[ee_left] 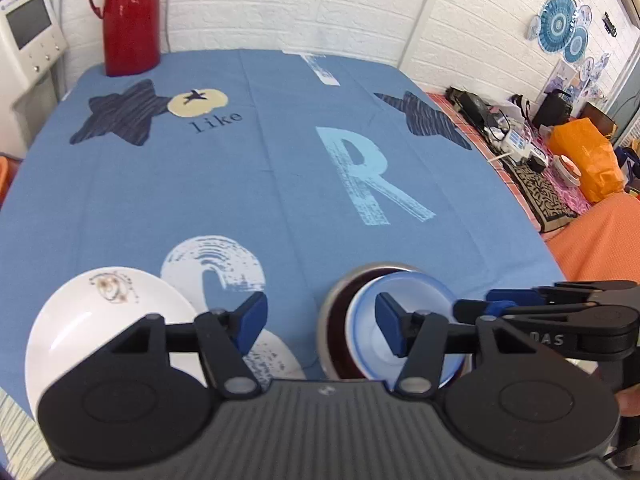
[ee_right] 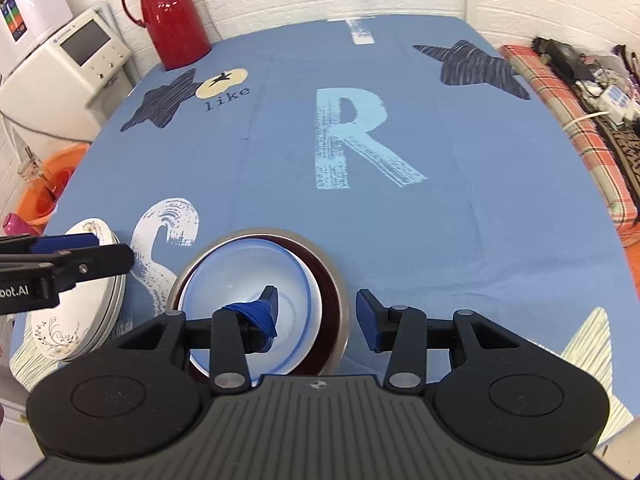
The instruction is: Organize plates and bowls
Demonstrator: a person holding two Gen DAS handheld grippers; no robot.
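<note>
A blue-and-white bowl [ee_right: 244,276] sits nested in a metal bowl [ee_right: 334,280] with a dark red inside, near the front of the blue tablecloth [ee_right: 400,220]. My right gripper [ee_right: 318,312] is open and straddles the bowls' right rim, one fingertip over the blue bowl, the other outside the metal rim. A short stack of white plates [ee_right: 76,328] with a floral print lies to the left. In the left wrist view my left gripper [ee_left: 322,320] is open over bare cloth between the white plate [ee_left: 92,312] and the nested bowl [ee_left: 416,292]. The right gripper [ee_left: 472,308] reaches in from the right.
A red thermos jug [ee_left: 130,16] stands at the table's far left corner. A white appliance [ee_right: 80,56] and an orange basin [ee_right: 48,184] sit beyond the left edge. A cluttered side table [ee_left: 532,152] with a plaid cloth runs along the right.
</note>
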